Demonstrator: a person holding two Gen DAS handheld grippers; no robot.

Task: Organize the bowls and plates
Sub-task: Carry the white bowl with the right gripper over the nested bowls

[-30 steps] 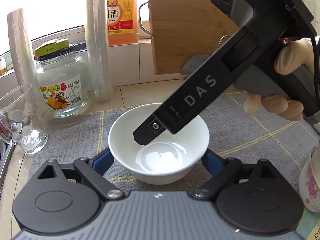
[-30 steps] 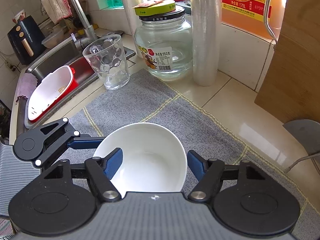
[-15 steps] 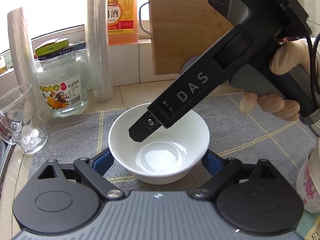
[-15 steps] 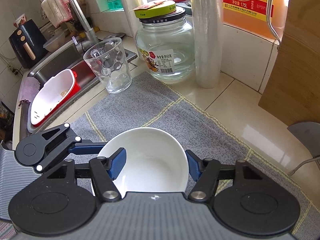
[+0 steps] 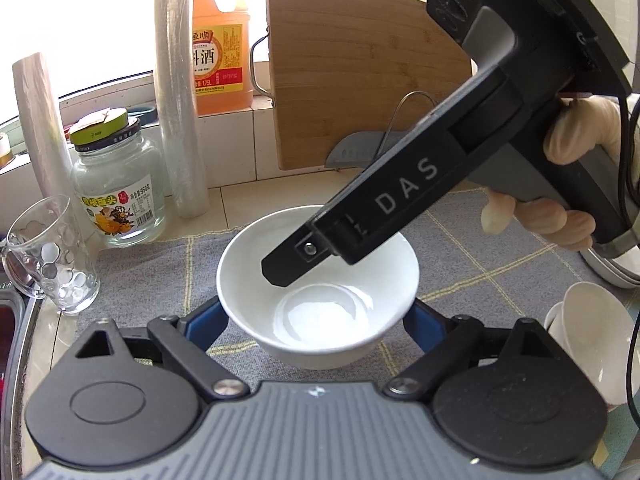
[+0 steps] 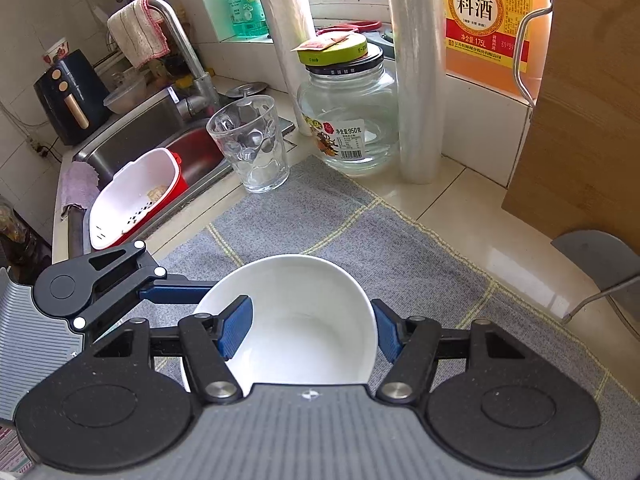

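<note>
A white bowl [image 5: 320, 320] hangs just above the grey checked cloth [image 5: 480, 248], held from two sides. My left gripper [image 5: 316, 320] is shut on it, its blue pads pressed against the outer wall on either side. My right gripper [image 6: 310, 330] comes in from the right, held by a gloved hand [image 5: 560, 216]. It is shut on the bowl [image 6: 304, 320], with the left pad inside the bowl and the right pad outside the rim. In the left wrist view its black finger [image 5: 288, 268] dips into the bowl. More white bowls [image 5: 584, 320] lie at the right edge.
A glass tumbler [image 6: 252, 144], a lidded glass jar [image 6: 348, 112] and a cling-film roll [image 6: 416, 80] stand behind the cloth. A wooden cutting board [image 5: 360, 92] leans on the wall. To the left is the sink [image 6: 160, 136], holding a red-and-white basket [image 6: 136, 196].
Both grippers have risen together, taking the bowl up off the cloth. The right gripper's pads drew in slightly onto the bowl.
</note>
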